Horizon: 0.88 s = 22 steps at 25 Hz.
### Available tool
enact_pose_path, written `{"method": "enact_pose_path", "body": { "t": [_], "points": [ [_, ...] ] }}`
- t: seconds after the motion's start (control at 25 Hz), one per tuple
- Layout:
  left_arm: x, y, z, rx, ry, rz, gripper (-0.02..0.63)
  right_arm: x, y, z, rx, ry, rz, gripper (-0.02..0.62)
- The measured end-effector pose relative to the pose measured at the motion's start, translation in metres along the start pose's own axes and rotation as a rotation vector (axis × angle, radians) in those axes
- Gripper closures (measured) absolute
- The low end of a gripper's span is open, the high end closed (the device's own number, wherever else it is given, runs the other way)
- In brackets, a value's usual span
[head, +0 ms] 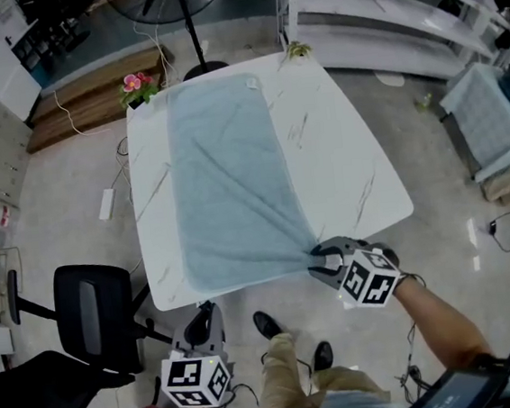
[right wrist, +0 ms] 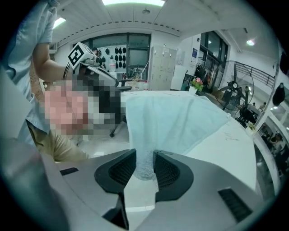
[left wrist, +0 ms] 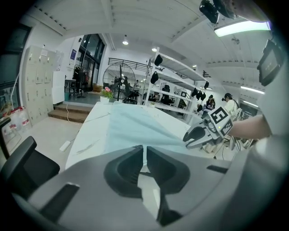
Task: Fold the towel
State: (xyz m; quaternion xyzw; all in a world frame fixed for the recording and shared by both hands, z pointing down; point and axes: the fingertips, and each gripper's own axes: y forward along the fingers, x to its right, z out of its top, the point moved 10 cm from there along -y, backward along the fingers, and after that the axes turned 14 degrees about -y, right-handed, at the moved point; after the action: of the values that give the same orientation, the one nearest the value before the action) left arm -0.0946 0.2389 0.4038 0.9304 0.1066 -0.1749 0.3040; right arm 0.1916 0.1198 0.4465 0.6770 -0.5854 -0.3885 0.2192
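tabletop [head: 339, 144]: white, ahead of left claw [head: 199, 320] and right claw [head: 320, 260].
room: chair [head: 89, 306] left of left claw.
towel [head: 226, 183]: spread ahead of right claw.
right claw: clamped on its near corner.
left claw: closed, empty.

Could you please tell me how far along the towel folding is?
Done: the light blue cloth towel lies spread on the white marble-patterned table; no fold yet. In hand: the right tool pinches its near right corner. Remaining: the left tool, shut and empty, probably takes the other near corner, then the folding.
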Motion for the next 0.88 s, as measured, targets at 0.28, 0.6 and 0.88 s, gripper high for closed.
{"method": "enact_pose_path", "body": {
  "t": [0.28,0.6,0.88],
  "points": [
    [0.009,0.001,-0.002,0.008,0.029,-0.033,0.578,-0.032,-0.017,0.002,-0.004,-0.275,-0.188,0.397],
    [0.001,0.009,0.000,0.008,0.058,-0.059,0.578,-0.062,0.015,-0.020,-0.130,-0.600,-0.295,0.366],
    [-0.014,0.017,-0.003,0.000,0.048,-0.066,0.577,-0.058,0.011,-0.014,-0.081,-0.672,-0.407,0.500]
  ]
}}
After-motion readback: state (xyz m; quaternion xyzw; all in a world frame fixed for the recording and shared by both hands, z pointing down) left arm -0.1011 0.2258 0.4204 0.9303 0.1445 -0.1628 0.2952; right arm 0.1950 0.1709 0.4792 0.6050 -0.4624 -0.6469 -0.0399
